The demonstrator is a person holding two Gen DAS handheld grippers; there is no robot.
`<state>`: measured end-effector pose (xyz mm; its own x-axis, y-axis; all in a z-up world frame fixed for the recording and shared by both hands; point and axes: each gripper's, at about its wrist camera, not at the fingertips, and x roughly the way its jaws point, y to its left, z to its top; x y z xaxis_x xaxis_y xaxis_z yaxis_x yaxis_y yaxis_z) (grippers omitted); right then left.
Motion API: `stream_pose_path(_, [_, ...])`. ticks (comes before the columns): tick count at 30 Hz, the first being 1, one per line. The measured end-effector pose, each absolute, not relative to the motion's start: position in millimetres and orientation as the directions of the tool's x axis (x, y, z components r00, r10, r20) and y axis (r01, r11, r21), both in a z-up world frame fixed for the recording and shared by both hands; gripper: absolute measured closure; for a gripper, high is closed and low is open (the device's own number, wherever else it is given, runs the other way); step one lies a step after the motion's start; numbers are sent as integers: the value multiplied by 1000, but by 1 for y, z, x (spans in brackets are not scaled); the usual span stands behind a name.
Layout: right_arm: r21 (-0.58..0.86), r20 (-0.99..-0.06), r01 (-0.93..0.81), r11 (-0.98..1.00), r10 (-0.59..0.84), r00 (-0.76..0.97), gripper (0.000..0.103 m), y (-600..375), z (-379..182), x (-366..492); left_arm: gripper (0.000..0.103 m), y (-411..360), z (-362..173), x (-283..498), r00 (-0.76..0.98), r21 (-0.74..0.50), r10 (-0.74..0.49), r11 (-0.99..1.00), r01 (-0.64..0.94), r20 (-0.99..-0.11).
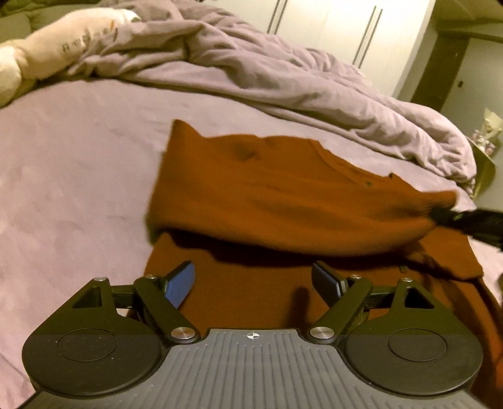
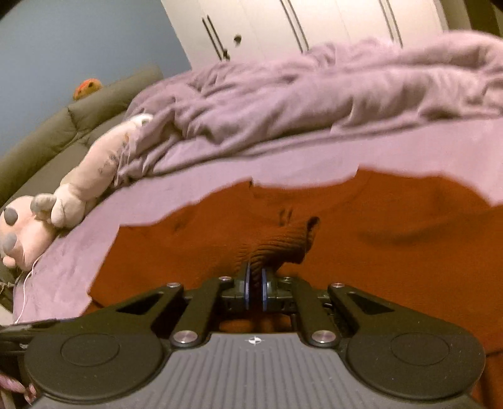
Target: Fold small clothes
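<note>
Lying on the bed (image 1: 78, 176) is one rust-orange sweater (image 1: 283, 195), the only garment in view, spread across the mauve sheet with its near part flat and a second layer lifted over it. One left tool (image 1: 256, 281) hangs just above the flat near part, its two blue-padded fingers (image 1: 180, 284) spread wide with nothing between them. One right tool (image 2: 255, 284) has its two fingers pressed close together on a ribbed bunch of the sweater (image 2: 361, 245), and from the left wrist view that tool (image 1: 440, 217) shows as a blurred dark shape at the right edge, holding the raised layer up off the lower one so that a shadow falls between the two. One crumpled duvet (image 1: 283, 72) of the same mauve is heaped along the far side of the bed. One pale plush toy (image 2: 63, 201) lies at the left of the bed, partly against the duvet. One small orange toy (image 2: 87, 88) sits on the olive headboard (image 2: 63, 132). Behind the bed stand white wardrobe doors (image 2: 267, 28) with long dark handles; four handles can be counted in the right wrist view.
</note>
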<state>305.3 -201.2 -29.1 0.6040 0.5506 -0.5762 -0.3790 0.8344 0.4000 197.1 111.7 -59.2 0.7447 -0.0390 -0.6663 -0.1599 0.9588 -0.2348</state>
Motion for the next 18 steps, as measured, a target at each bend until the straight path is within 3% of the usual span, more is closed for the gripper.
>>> stream_pose_path(5, [368,-613,-198,909,397,683,96,-248,-19,322,17,107,-60,207,742,-217,-9,958,-185,-671])
stream_pose_path(8, [444,-648,-98,891,395,651,88,-278,-36,328,17,106,-61,208,737,-218,-13,959,-183,-675])
stream_pose_path(9, [477,-653,-83,875,416,633,84,-287,-42,327,17,106,-62,208,735,-212,-11,960,-182,-678])
stream_pose_path(11, [494,-660,-67,867,425,619,65,-293,-52,322,17,105,-62,207,733,-195,-3,965,-177,-680])
stream_pose_path(12, [489,-664,-61,870,416,621,62,-295,-55,320,17,104,-61,208,733,-190,-1,966,-175,-680])
stream_pose_path(18, [490,-663,-61,870,417,622,60,-290,-68,324,15,104,-56,212,737,-177,9,969,-174,-675])
